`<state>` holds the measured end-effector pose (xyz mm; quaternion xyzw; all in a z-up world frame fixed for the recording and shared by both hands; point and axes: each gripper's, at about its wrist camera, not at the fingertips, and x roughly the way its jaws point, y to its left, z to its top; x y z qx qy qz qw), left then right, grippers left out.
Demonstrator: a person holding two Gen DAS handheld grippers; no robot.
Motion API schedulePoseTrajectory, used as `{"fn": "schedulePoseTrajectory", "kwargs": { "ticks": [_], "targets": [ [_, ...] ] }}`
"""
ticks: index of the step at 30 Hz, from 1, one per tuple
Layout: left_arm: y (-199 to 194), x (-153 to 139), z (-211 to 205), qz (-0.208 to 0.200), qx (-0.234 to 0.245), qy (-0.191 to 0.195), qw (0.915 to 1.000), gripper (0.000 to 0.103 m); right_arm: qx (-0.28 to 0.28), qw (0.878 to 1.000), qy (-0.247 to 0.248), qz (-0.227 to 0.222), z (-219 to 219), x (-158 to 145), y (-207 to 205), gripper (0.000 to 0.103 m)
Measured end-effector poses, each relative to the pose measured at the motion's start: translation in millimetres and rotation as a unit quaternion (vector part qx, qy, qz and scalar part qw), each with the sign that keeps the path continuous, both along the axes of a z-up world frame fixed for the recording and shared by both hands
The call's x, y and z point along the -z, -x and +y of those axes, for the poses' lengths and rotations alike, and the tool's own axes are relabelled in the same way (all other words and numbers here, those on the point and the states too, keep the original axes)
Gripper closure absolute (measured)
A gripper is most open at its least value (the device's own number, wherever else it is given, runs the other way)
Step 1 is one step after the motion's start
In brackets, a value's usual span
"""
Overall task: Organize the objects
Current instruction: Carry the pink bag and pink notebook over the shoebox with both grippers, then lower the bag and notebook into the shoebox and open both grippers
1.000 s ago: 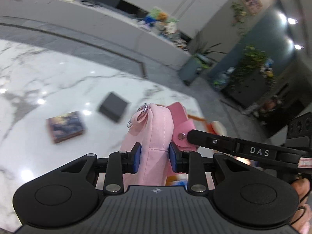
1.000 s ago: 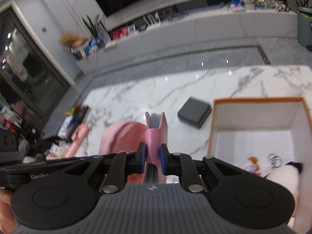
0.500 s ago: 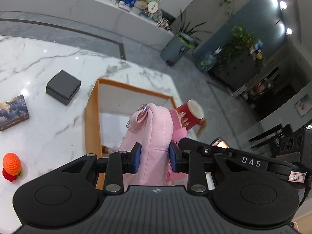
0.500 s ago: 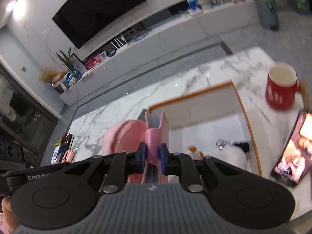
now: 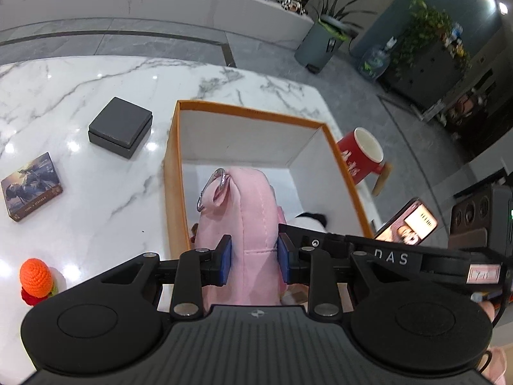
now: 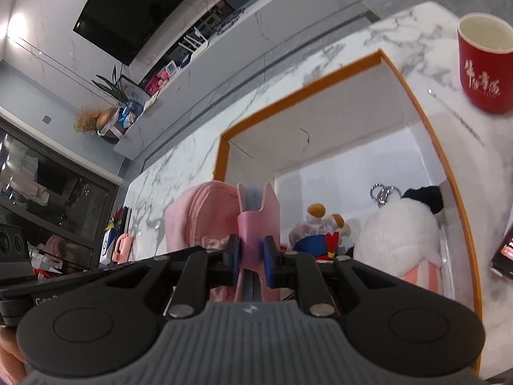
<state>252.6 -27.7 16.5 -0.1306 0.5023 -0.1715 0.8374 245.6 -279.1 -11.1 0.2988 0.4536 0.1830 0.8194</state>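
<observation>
We keep both tools clenched: left tool [image 5: 253,258] on the pink pouch [image 5: 243,211], right tool [image 6: 251,253] on its flap [image 6: 259,211], low-centre over the orange-rimmed box [image 5: 173,166]; lower it into bare floor beside the plush toys [image 6: 397,234].

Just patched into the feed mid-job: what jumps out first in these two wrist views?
The pink plush bag, clamped between the left hand-held gripper and, on its flat pink part, the right hand-held gripper, hangs over the orange-rimmed white box. Inside the box lie a white plush toy and a small doll. A red mug stands just outside the box.
</observation>
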Motion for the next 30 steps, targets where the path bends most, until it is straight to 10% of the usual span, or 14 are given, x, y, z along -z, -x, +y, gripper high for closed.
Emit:
{"fn": "schedulePoseTrajectory", "kwargs": {
  "ticks": [14, 30],
  "targets": [
    [-6, 11, -9, 0.018, 0.047, -0.074, 0.996, 0.059, -0.019, 0.999, 0.013, 0.028, 9, 25, -16, 0.087],
    [18, -11, -2, -0.053, 0.077, -0.106, 0.99, 0.034, -0.02, 0.997, 0.074, 0.032, 34, 35, -17, 0.087]
  ]
}}
